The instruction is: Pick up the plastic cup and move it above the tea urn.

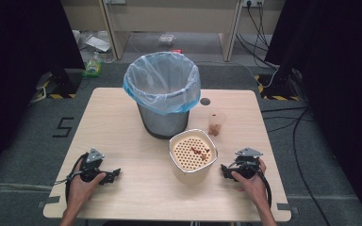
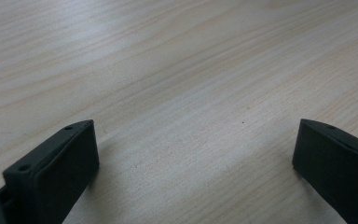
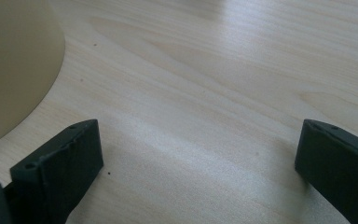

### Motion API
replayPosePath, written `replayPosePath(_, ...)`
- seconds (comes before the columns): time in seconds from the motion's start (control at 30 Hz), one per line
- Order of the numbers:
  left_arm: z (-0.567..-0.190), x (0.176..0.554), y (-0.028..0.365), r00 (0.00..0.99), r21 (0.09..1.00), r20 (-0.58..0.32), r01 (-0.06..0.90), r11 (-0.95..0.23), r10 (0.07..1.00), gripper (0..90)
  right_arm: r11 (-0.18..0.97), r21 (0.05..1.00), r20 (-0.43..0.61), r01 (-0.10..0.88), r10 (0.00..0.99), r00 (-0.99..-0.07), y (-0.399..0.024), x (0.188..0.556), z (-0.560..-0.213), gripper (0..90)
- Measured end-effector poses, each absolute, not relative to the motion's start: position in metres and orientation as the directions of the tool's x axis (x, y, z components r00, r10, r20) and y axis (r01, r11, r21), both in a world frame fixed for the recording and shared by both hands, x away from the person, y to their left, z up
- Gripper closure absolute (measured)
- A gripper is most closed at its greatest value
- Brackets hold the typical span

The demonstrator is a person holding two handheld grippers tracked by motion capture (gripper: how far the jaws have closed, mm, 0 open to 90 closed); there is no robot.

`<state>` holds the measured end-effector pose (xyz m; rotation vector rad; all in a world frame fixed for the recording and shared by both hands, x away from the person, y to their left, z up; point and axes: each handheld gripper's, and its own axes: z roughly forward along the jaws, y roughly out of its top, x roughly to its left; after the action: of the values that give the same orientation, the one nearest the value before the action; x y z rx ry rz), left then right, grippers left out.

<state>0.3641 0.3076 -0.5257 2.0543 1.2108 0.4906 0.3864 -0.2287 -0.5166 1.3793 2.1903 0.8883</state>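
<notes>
The only writing I can read is a dark mark like a "5" [image 1: 64, 127] on the grey floor left of the counter [image 1: 122, 117]; nothing on the counter carries a label I can make out.

My left hand-held gripper [image 1: 115, 173] rests low on the bare wood near the front left, its jaws spread wide apart with nothing between them. In the left gripper view, wood grain runs between the two black jaws.

My right hand-held gripper [image 1: 224, 168] sits near the front right, jaws just as wide and empty, pointing toward the cream pot [image 1: 192, 172], which stands just beside it. In the right gripper view the pot's wall [image 3: 14, 60] rises at the left, apart from the jaws.

The pot holds a perforated insert with brown bits [image 1: 199, 151]. Behind it stand a bin with a blue liner [image 1: 162, 87] and a small cup [image 1: 216, 122].
</notes>
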Motion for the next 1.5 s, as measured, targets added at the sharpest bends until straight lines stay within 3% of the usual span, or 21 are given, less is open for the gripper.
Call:
replayPosePath(0.07,-0.526,0.364,0.308,0.493,0.725,-0.024,0.608,-0.325,0.87,0.0,0.311,0.697,-0.003,0.646,0.902,-0.432,-0.229,0.386,-0.516,3.0)
replayPosePath(0.13,-0.526,0.364,0.308,0.493,0.725,-0.024,0.608,-0.325,0.87,0.0,0.314,0.705,-0.003,0.636,0.898,-0.44,-0.231,0.385,-0.514,18.0)
replayPosePath(0.2,-0.526,0.364,0.308,0.493,0.725,-0.024,0.608,-0.325,0.87,0.0,0.31,0.714,0.0,0.628,0.897,-0.442,-0.232,0.385,-0.512,21.1)
replayPosePath(0.23,-0.526,0.364,0.308,0.493,0.725,-0.024,0.608,-0.325,0.87,0.0,0.296,0.726,0.012,0.621,0.897,-0.441,-0.234,0.385,-0.511,13.5)
replayPosePath(0.3,-0.526,0.364,0.308,0.493,0.725,-0.024,0.608,-0.325,0.87,0.0,0.29,0.736,0.015,0.612,0.896,-0.443,-0.236,0.385,-0.507,19.7)
replayPosePath(0.43,-0.526,0.364,0.308,0.493,0.725,-0.024,0.608,-0.325,0.87,0.0,0.287,0.751,0.0,0.594,0.901,-0.435,-0.237,0.385,-0.499,16.3)
replayPosePath(1.07,-0.526,0.364,0.308,0.494,0.724,-0.023,0.608,-0.326,0.869,0.0,0.228,0.809,0.014,0.542,0.914,-0.405,-0.234,0.441,-0.428,28.6)
replayPosePath(1.5,-0.526,0.364,0.308,0.493,0.724,-0.024,0.608,-0.325,0.869,0.0,0.239,0.803,0.01,0.545,0.911,-0.413,-0.217,0.485,-0.41,40.1)
